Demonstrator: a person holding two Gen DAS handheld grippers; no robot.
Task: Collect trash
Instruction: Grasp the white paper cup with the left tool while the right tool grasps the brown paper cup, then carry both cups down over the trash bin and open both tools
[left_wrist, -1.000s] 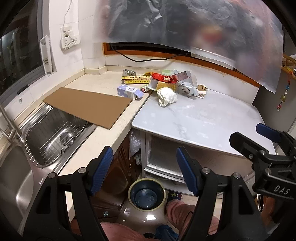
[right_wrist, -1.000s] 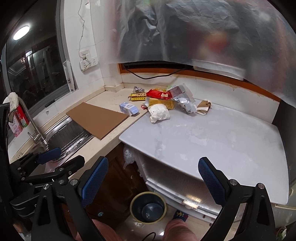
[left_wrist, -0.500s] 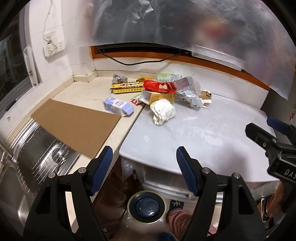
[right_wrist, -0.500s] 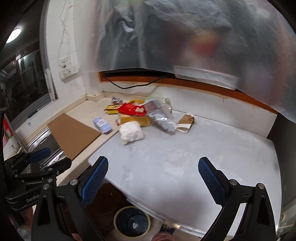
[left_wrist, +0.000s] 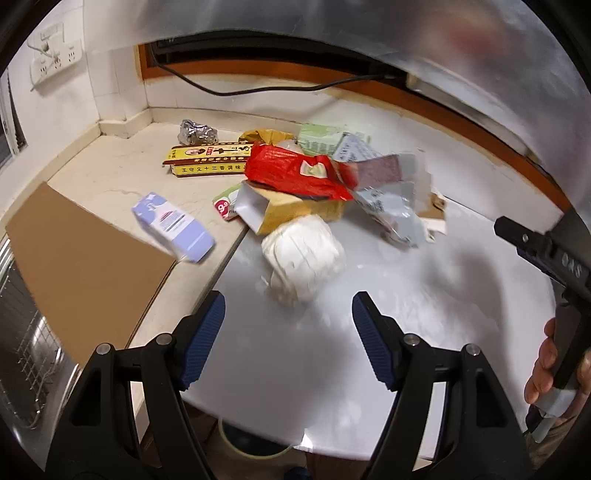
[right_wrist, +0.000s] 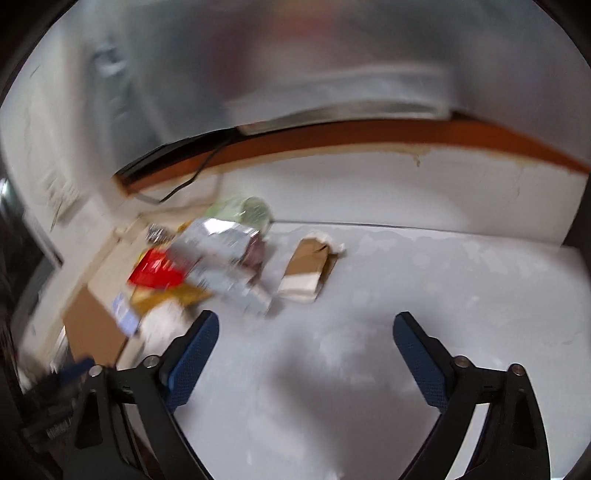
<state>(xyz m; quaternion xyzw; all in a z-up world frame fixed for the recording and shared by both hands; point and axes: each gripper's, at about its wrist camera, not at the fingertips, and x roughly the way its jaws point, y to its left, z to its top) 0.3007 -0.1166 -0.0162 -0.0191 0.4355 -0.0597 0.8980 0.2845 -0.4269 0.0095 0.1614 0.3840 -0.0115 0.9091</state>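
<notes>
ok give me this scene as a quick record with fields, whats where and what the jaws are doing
surface: white table beside beige counter
trash pile: red wrapper, white wad, yellow box, purple carton, foil ball
other: cardboard sheet
left gripper: jaws open, empty, short of the wad
right gripper: jaws closing, nothing between

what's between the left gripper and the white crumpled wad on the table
Nothing: in the left wrist view only bare white tabletop lies between the open left gripper and the white crumpled wad, which sits just ahead of its fingertips.
</notes>
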